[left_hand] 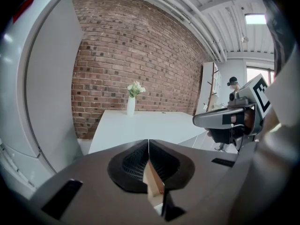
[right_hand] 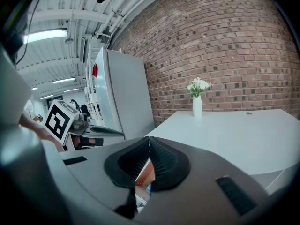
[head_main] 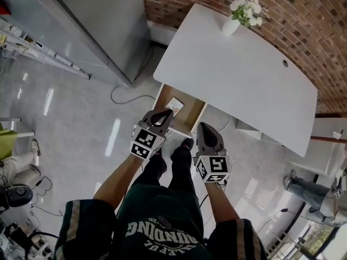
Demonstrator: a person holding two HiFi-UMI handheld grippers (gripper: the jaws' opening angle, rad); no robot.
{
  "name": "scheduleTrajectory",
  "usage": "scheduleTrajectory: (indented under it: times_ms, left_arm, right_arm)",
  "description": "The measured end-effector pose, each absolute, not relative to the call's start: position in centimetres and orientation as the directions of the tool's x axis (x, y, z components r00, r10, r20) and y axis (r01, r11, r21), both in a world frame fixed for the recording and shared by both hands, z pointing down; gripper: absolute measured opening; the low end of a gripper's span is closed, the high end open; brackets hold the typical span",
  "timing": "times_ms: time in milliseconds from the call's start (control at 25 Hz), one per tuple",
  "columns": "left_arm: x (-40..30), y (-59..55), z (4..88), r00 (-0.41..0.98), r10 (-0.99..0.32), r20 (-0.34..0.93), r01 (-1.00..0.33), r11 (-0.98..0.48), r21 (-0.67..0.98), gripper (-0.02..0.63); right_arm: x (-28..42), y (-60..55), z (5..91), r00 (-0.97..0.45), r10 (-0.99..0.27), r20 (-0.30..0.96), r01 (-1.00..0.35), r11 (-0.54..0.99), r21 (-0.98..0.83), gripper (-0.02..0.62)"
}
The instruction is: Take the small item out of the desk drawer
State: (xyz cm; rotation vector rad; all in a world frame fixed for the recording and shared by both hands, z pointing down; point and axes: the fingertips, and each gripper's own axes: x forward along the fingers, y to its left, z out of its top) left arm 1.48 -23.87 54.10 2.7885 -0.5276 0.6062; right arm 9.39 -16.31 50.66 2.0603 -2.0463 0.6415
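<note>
Down under the near edge of the white table (head_main: 238, 75), a wooden drawer (head_main: 194, 118) is pulled open. A small white thing (head_main: 174, 104) lies inside it, toward the left side. Nothing is touching the small white thing. The left gripper (head_main: 162, 114) is held over the near left corner of the drawer. Its fingers are shut tight together with nothing between them. The right gripper (head_main: 203, 128) is just beside the drawer's near right corner. Its fingers are closed too, and they hold nothing. Both grippers point toward the table and tip a little downward. On the far end of the table stands a white vase (head_main: 230, 26) with white flowers (head_main: 246, 8). Behind the table is a red brick wall (head_main: 303, 15). A tall grey cabinet (head_main: 97, 20) stands to the left, and a thin cable (head_main: 127, 97) curls on the shiny floor (head_main: 81, 123) near it.
</note>
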Motion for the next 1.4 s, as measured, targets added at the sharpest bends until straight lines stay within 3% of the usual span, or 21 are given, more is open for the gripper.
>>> scheduleTrajectory:
  times_ms: [1400]
  left_arm:
    - [5.1,-26.2,68.0,0.77,-0.252,0.587,-0.43,-0.884,0.185,0.018]
  right_arm:
    - [11.6,-20.3,62.4,-0.111,-0.849,0.516,-0.977,-0.002,-0.214,0.025]
